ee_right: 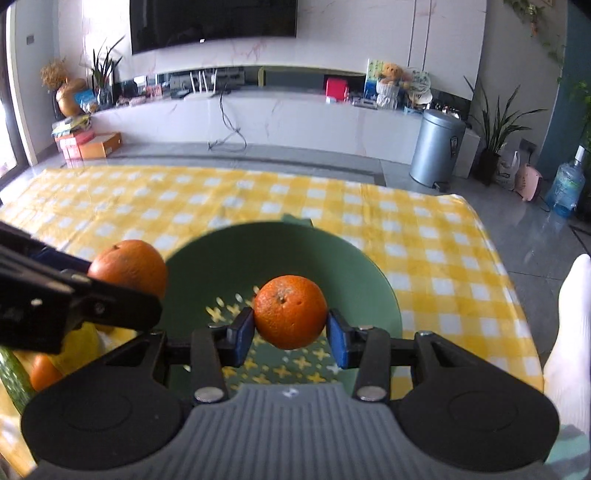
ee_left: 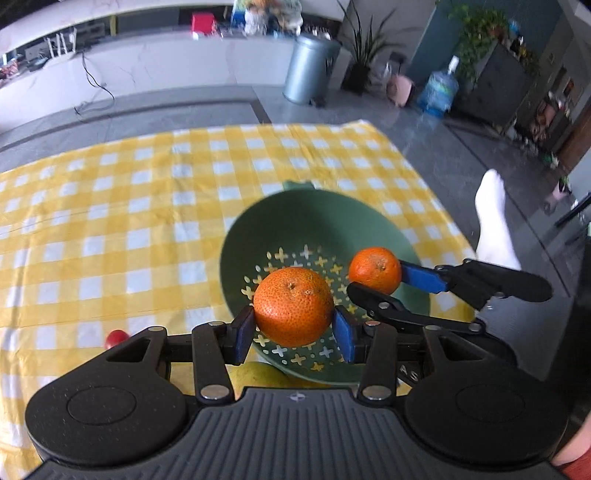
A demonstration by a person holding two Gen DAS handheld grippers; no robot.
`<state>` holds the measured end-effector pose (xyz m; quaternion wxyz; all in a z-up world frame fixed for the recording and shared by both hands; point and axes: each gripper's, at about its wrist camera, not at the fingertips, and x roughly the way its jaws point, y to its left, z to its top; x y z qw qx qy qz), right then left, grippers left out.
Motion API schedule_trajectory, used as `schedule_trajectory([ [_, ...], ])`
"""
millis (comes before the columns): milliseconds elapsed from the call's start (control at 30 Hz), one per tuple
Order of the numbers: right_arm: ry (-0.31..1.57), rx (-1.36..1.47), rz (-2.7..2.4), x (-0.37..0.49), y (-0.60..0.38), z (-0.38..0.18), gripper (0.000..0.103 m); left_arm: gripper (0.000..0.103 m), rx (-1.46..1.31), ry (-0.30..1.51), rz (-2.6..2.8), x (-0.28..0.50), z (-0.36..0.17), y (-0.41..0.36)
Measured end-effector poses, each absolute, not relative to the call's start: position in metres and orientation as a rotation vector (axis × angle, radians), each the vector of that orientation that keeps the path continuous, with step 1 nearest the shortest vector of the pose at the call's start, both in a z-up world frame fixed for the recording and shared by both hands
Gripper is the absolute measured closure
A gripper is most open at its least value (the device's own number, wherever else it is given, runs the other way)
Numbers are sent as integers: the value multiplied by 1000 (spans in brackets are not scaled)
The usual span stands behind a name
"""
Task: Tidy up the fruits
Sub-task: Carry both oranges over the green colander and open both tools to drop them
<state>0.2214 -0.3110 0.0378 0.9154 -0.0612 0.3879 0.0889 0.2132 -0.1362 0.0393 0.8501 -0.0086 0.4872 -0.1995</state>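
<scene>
Over green colander, each gripper clamps an orange btwn pads.

A home living room is shown. A wall-mounted television is seen above a long white media console, and potted plants, a teddy bear and a yellow checked tablecloth are seen around it.

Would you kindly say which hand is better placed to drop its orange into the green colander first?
Right, probably: its orange hangs over the green colander and its holes, while the left's orange sits by the rim.
</scene>
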Motion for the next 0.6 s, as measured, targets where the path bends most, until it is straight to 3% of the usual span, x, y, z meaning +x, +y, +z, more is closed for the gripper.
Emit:
schedule_trajectory([
  [600, 955, -194, 243, 238, -295, -2, 63, 51, 64, 1164, -437, 231, 6, -159],
])
